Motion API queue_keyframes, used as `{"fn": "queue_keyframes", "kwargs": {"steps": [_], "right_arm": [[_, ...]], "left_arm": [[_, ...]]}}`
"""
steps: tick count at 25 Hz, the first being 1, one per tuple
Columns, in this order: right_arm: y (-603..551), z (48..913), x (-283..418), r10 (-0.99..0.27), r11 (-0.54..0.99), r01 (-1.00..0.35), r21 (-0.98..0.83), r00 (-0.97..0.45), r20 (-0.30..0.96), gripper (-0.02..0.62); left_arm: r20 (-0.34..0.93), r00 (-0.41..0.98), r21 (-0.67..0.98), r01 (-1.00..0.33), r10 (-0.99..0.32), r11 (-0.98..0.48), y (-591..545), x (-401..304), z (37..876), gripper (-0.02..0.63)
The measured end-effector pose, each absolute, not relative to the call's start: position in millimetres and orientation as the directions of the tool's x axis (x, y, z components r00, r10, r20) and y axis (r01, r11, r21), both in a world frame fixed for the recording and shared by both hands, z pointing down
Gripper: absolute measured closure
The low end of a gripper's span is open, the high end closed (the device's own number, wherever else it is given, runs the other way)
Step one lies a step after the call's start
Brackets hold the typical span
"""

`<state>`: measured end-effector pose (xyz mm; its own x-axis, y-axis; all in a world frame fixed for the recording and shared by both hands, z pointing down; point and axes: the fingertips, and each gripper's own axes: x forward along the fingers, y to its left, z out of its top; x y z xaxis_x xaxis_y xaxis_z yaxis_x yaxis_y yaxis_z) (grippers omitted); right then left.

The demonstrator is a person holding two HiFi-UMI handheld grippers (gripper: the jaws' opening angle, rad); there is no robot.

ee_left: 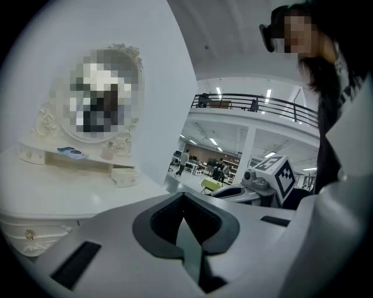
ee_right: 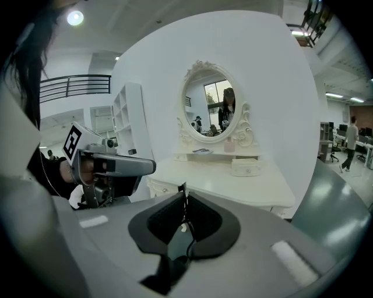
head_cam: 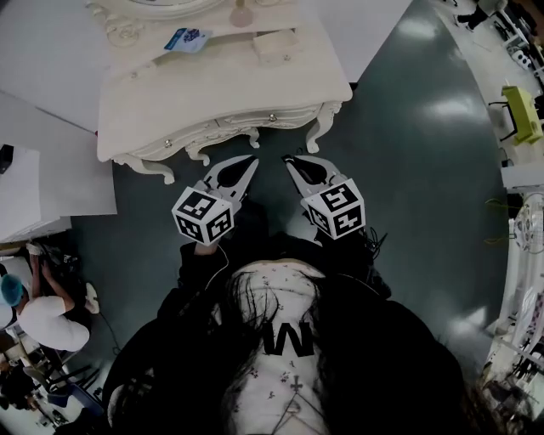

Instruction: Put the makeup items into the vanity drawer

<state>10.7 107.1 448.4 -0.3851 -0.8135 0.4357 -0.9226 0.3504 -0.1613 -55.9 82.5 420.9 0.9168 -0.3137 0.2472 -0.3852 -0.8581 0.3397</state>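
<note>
A cream vanity (head_cam: 153, 102) stands in front of me, and its front drawers (head_cam: 272, 117) look pushed in. On its top lie a blue-and-white packet (head_cam: 187, 38), a small pink bottle (head_cam: 241, 15) and a little cream box (head_cam: 274, 42). The right gripper view also shows the packet (ee_right: 202, 151), the bottle (ee_right: 229, 144) and the box (ee_right: 245, 167) below the oval mirror (ee_right: 211, 107). My left gripper (head_cam: 252, 159) and right gripper (head_cam: 287, 159) hang side by side just short of the vanity's front edge. Both are shut with nothing between their fingers.
A white partition wall (head_cam: 365, 25) backs the vanity. A white desk (head_cam: 34, 191) stands at the left, with a seated person (head_cam: 38, 314) below it. Benches and a green object (head_cam: 520, 110) line the right side. Dark floor (head_cam: 408, 170) lies to the vanity's right.
</note>
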Motion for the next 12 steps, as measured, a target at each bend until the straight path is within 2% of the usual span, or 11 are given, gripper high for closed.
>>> {"fn": "queue_keyframes", "kwargs": {"steps": [6,12], "right_arm": [[42.4,443.8,10.5,-0.823,0.300,-0.934,-0.193,-0.356,0.443,0.563],[-33.4,435.0,-7.1,-0.830,0.267,-0.940,-0.212,-0.336,0.445,0.563]], "left_arm": [[0.250,0.933,0.348,-0.338,-0.261,-0.875,16.6,-55.4,414.7,0.607],[0.249,0.937,0.361,-0.325,-0.246,-0.874,-64.8,-83.3,409.7,0.607]]}}
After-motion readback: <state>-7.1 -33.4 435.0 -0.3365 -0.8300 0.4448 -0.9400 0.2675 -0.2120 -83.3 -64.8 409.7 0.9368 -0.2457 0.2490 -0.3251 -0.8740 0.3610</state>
